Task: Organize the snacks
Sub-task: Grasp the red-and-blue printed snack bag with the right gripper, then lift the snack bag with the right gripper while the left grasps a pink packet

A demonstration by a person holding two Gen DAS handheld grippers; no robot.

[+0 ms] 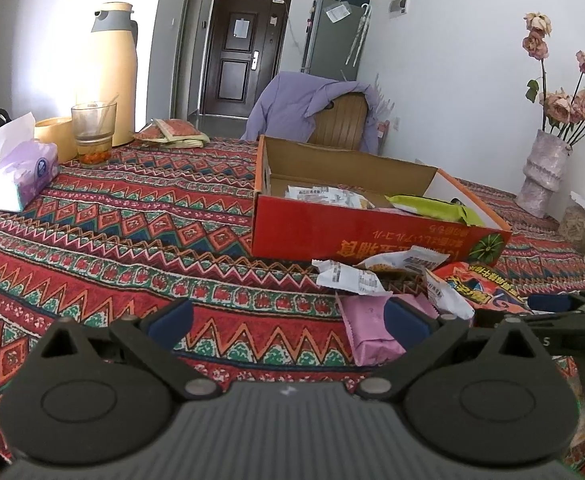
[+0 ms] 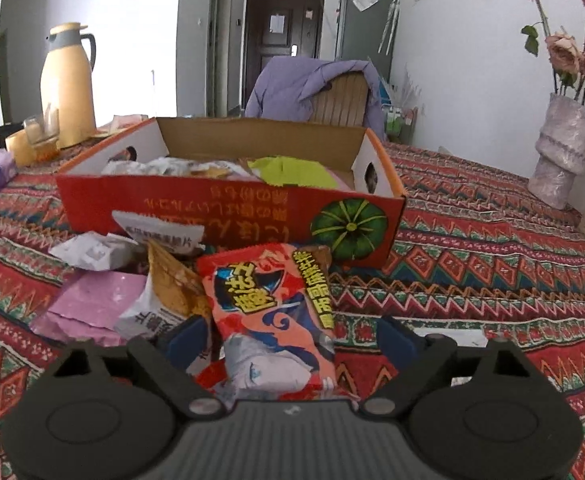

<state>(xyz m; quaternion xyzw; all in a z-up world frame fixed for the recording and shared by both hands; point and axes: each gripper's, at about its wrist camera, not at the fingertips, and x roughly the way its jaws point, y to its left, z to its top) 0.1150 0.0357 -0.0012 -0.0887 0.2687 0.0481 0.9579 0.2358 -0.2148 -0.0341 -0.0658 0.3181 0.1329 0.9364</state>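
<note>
Right, our right tool (image 2: pixel 290 334) has its jaws wide around the red pack (image 2: pixel 270 312). The pack sits between the blue pads, but there is a clear gap on the right side, so we don't read this as a grip yet. The left pad (image 2: pixel 186 336) is close to the pack's edge, and whether it touches we can't tell.

Our left tool (image 1: pixel 288 316) hangs wide open over the tabletop (image 1: pixel 132 240) with nothing held. Its right pad is just beside the pink pack (image 1: pixel 368 328).

Beyond that, the loose pile lies against the front of the box (image 2: pixel 228 212): white wrappers (image 2: pixel 92 250), a tan bag (image 2: pixel 172 284) and the pink pack, some overlapping. The red pack lies partly over that heap.

The box is open on top. It already holds a green pack (image 2: pixel 288 172) and some white ones, so we judge the sorting is partway through.

To do this step well, we should:
- centre the red pack between the pads before closing
- close on the bag's body, not on the crimped end
- keep the left pad clear of the tan bag so we lift only one item
- lift straight up and clear the box's front wall before moving in
- drop into the free space near the green pack

Far side: flask (image 2: pixel 68 84), glass (image 2: pixel 42 130), tissues (image 1: pixel 12 176), vase (image 2: pixel 560 152), all well apart from the work.
</note>
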